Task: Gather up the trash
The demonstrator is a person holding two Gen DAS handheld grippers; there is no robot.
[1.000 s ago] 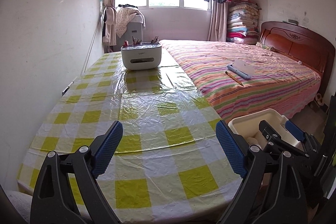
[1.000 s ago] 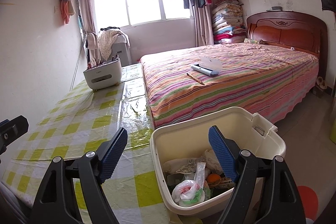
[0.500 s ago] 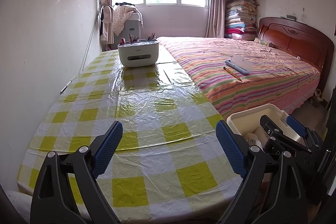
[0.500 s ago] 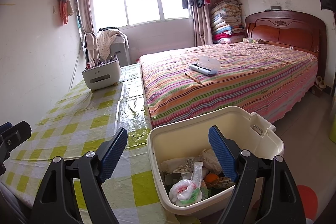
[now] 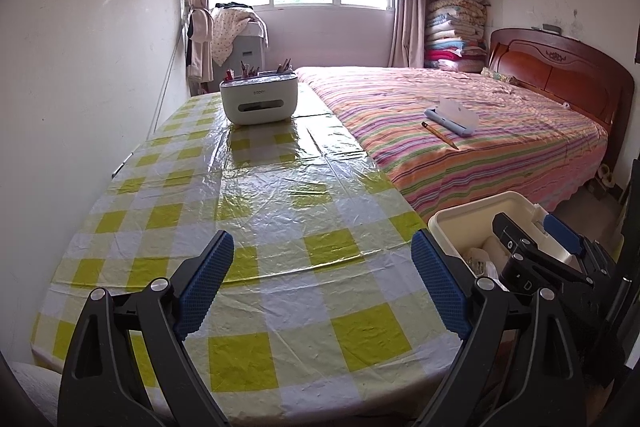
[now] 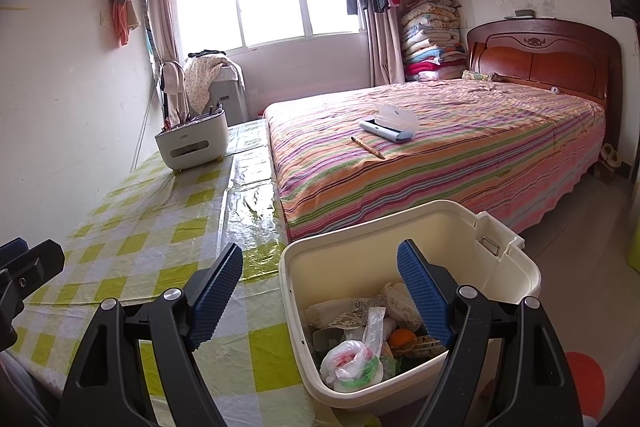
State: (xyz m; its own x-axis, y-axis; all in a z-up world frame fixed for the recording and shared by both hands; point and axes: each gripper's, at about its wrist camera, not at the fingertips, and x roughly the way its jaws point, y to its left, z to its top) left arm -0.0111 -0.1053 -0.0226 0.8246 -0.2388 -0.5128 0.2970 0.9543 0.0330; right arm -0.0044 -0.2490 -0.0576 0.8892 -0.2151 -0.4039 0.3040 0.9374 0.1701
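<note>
Right tool (image 6: pixel 320 295) agape above bin (image 6: pixel 492 227)

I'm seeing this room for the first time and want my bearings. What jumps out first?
The cream trash bin beside the table's near corner, already holding bags and scraps, sits right under the open right gripper. Next comes the yellow-checked tablecloth, with a white organizer box at its far end. Beyond it lies the striped bed, with a pencil on it.

Cream bin (image 6: pixel 500 267) beside table, trash (image 6: pixel 360 347) inside
</note>
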